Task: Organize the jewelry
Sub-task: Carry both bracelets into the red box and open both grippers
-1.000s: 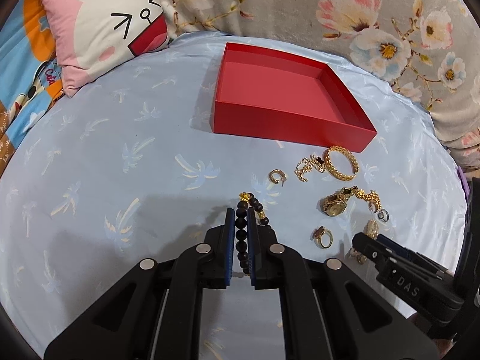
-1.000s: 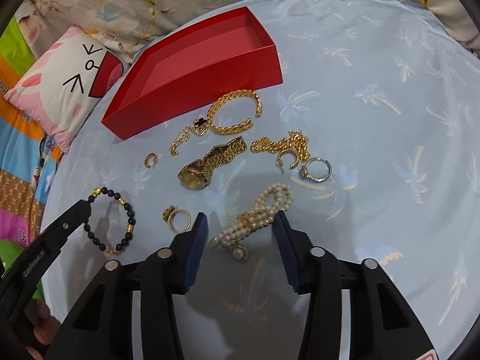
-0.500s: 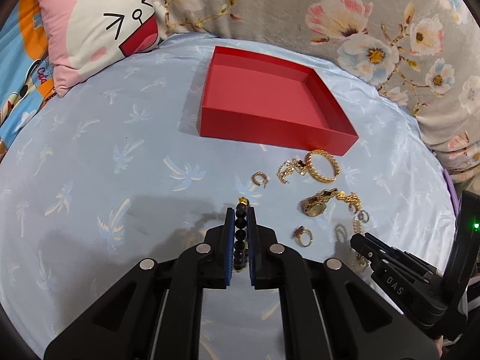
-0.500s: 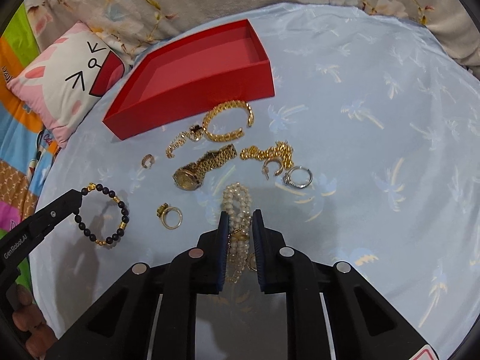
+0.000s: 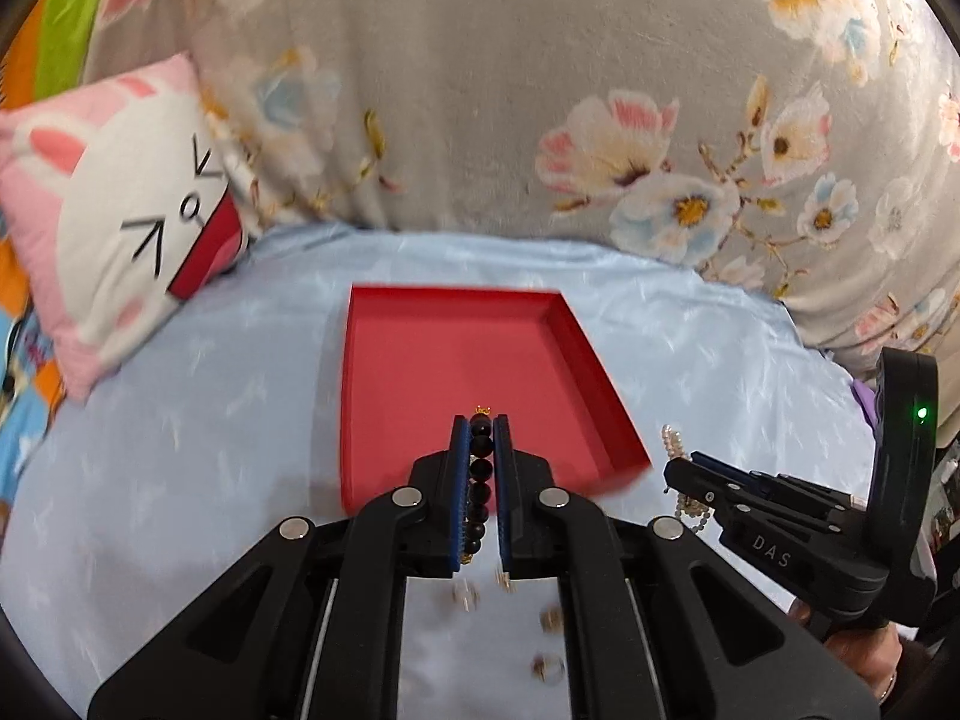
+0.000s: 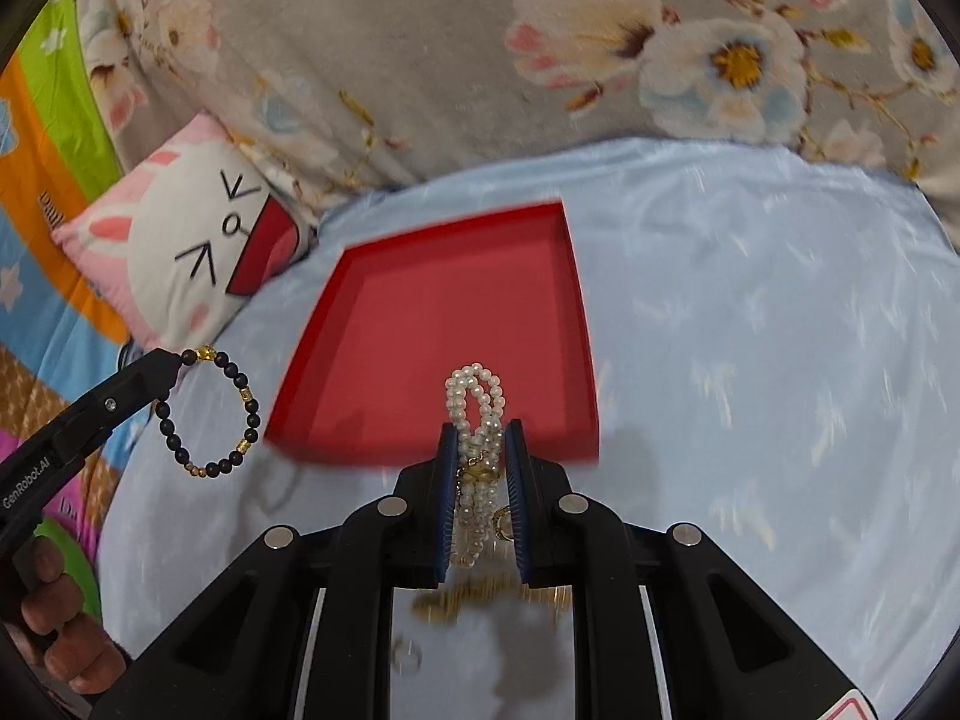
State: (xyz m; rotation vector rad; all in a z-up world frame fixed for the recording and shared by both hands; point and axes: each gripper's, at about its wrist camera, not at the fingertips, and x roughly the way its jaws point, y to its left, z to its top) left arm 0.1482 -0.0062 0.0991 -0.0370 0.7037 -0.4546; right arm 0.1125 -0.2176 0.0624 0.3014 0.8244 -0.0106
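Pale blue bedsheet point(image 5: 180, 450), floral blanket point(image 5: 480, 90) behind, bunny pillow point(image 5: 114, 228) at left. Red tray point(image 5: 420, 360) on sheet. L gripper point(image 5: 480, 420): jaws pinched on black bead bracelet point(image 6: 207, 414), raised nr tray. R gripper point(image 6: 480, 429): jaws clamped on pearl strand point(image 6: 477, 402), over tray's near edge.

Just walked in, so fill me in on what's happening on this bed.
A person is sorting jewelry with two handheld grippers. The left gripper is shut on a black bead bracelet, and the right gripper is shut on a pearl bracelet. Both pieces are lifted off the blue sheet and held near the red box, which has nothing in it that shows. Other pieces below are blurred.
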